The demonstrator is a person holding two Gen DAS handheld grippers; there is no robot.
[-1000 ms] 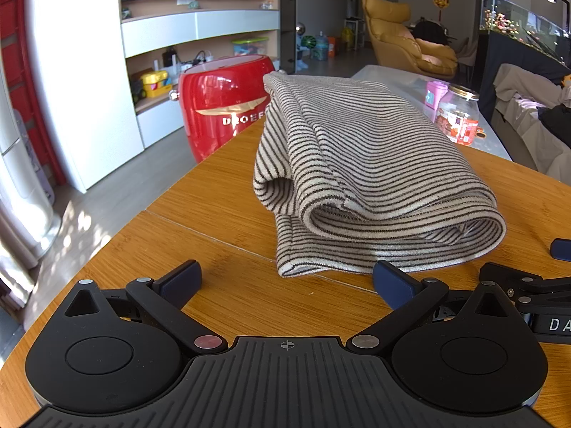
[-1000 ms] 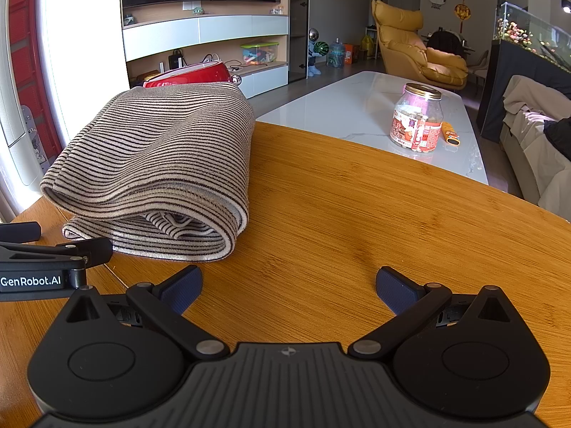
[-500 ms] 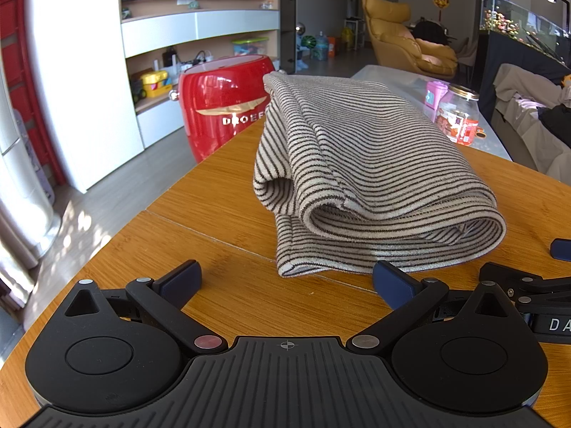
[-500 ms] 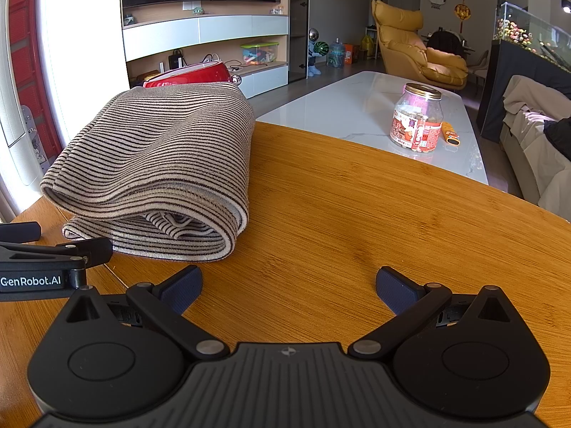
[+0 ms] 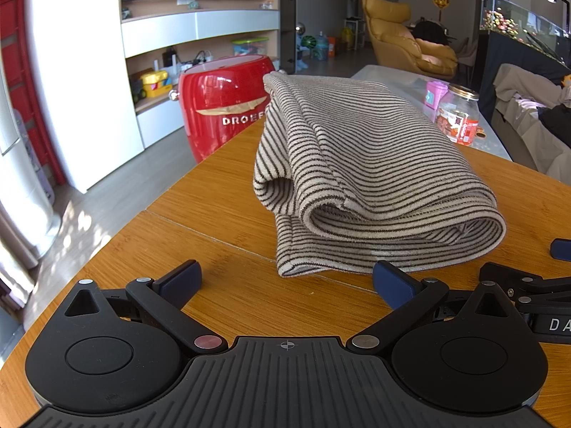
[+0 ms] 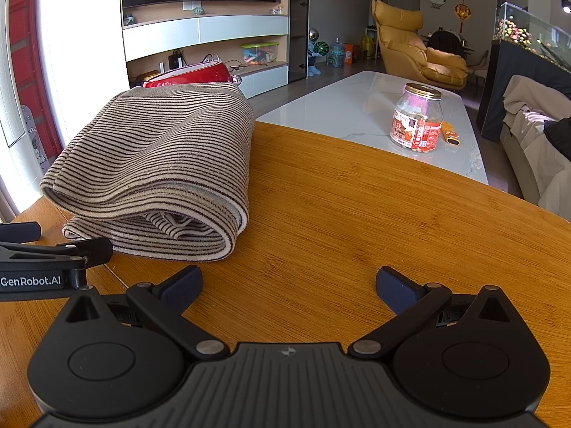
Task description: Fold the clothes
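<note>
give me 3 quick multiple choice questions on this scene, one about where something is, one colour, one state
1. Where does the glass jar stand?
A. on the white marble table
B. on the wooden table
C. on the floor

2. What colour is the armchair?
A. red
B. yellow
C. grey

3. How is the striped garment?
A. spread flat
B. held in the fingers
C. folded, lying free

Answers:
1 A, it sits on the white marble table beyond the wooden table.
2 B, its leather is yellow.
3 C, layers are stacked, and the left gripper and right gripper are open.

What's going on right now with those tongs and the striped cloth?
Both tongs open, empty: left, right. Striped cloth folded on the table, untouched. Nothing in the way.
</note>
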